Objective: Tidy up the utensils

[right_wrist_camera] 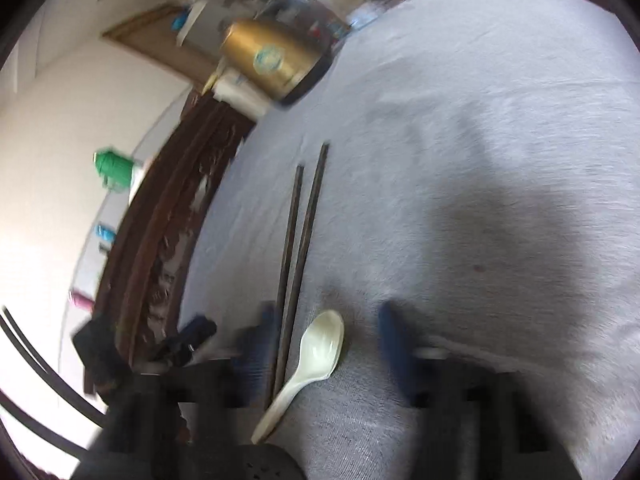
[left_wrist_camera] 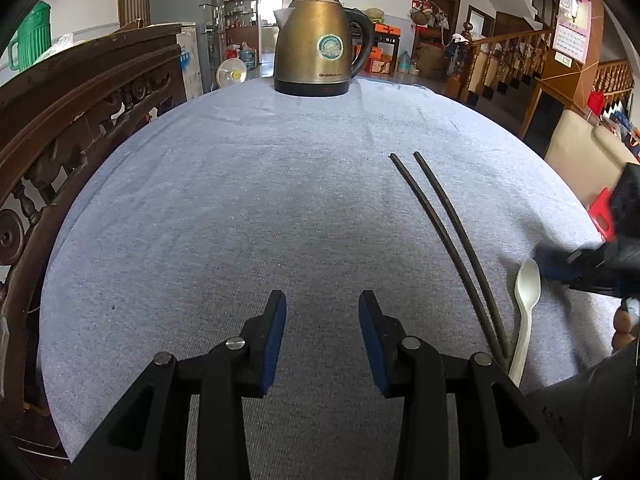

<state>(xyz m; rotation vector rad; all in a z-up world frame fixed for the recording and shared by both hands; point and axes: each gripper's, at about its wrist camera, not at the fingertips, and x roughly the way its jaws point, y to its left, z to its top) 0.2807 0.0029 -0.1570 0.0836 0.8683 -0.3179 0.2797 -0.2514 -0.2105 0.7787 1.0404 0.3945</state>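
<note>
Closest to my left wrist camera is the left gripper (left_wrist_camera: 322,336), its blue-padded fingers (left_wrist_camera: 275,340) spread apart with nothing between them, hovering over bare cloth.

I take the kettle (left_wrist_camera: 320,46) as my landmark. It is a brass-coloured electric kettle standing upright on its black base at the far edge of the table (left_wrist_camera: 240,200), which is covered by a grey-blue cloth. A carved dark wooden chair back (left_wrist_camera: 80,120) stands against the table edge, left of the kettle in the left wrist view.

The chopsticks (left_wrist_camera: 452,248) lie flat on the cloth, well apart from the kettle, nearer me and to its right. They form a dark pair, close together at the near ends and slightly splayed at the ends that point toward the kettle. The spoon (left_wrist_camera: 526,308), white plastic, lies just beside the chopsticks on the side away from the kettle, bowl facing up; its handle runs back toward me and meets the near ends of the chopsticks.

The right gripper (right_wrist_camera: 328,340) shows in its own blurred view, tilted, its blue fingers (right_wrist_camera: 394,344) wide apart and straddling the spoon bowl and the near part of the chopsticks, clamping nothing. From the left wrist camera it appears as a dark blur (left_wrist_camera: 592,264) just beyond the spoon bowl.
</note>
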